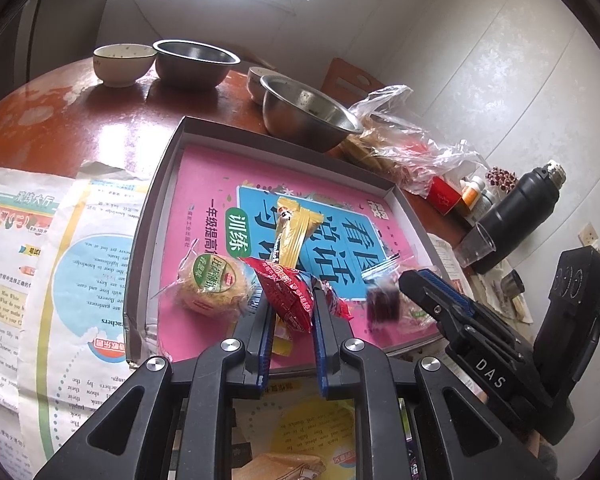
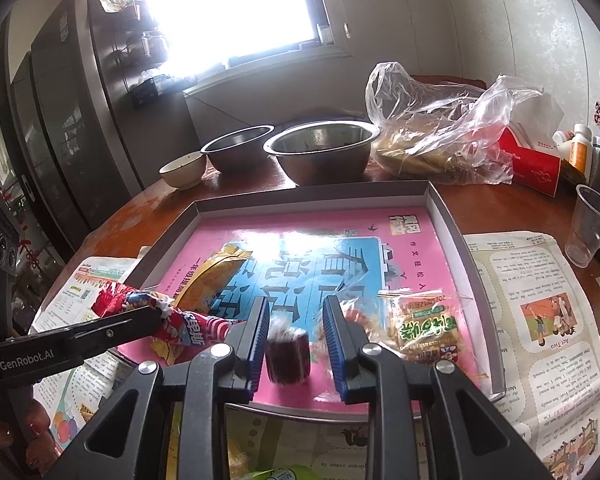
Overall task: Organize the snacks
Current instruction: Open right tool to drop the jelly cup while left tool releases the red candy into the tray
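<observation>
A shallow cardboard box (image 1: pixel 156 204) lined with a pink book cover lies on the table; its far wall shows in the right wrist view (image 2: pixel 312 194). My left gripper (image 1: pixel 290 294) is shut on a red snack packet (image 1: pixel 288 292) just above the box floor; the packet also shows in the right wrist view (image 2: pixel 188 326). A yellow sachet (image 1: pixel 294 226) and a round cake in a green-labelled wrapper (image 1: pixel 214 284) lie beside it. My right gripper (image 2: pixel 296 316) is open around a dark red wrapped candy (image 2: pixel 288 356) resting in the box. A green-yellow snack bag (image 2: pixel 426 330) lies to its right.
Steel bowls (image 2: pixel 324 150) (image 1: pixel 194 62) and a ceramic bowl (image 1: pixel 124 62) stand behind the box. A clear plastic bag of food (image 2: pixel 440 136), a red carton (image 2: pixel 534 160), a plastic cup (image 2: pixel 590 224) and a black flask (image 1: pixel 516 216) crowd the right. Printed paper sheets (image 1: pixel 48 248) cover the table.
</observation>
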{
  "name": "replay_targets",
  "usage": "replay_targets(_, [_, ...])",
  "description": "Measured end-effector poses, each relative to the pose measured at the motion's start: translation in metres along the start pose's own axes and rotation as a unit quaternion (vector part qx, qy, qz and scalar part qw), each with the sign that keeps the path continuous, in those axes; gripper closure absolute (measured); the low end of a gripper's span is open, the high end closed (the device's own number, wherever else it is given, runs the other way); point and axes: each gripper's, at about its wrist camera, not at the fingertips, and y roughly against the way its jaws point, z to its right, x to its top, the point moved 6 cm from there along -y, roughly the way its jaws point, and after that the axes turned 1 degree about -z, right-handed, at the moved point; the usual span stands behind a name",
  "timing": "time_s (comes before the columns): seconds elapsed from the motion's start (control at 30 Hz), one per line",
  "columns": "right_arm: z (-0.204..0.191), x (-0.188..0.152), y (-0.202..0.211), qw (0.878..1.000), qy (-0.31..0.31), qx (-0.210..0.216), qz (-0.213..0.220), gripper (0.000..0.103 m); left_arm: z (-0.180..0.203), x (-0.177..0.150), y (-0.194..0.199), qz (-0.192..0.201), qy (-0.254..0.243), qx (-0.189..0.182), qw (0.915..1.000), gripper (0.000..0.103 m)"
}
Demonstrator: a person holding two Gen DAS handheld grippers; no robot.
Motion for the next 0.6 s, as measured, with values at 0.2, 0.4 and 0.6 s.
replay_targets(0.2, [0.004,0.000,0.004,1.000,-0.007,-0.001,0.002,0.075,0.002,-0.004,0.000,-0.006,-0.006,0.003,1.0000,0.085])
replay_targets(0.4, [0.008,-0.001,0.008,1.000,-0.013,-0.001,0.002,0.075,0.005,-0.008,0.000,-0.011,-0.018,0.014,0.9997,0.083])
replay_targets(0.6, [0.012,-0.002,0.012,1.000,-0.016,-0.001,0.002,0.075,0.005,-0.011,-0.002,-0.016,-0.022,0.024,0.9994,0.082])
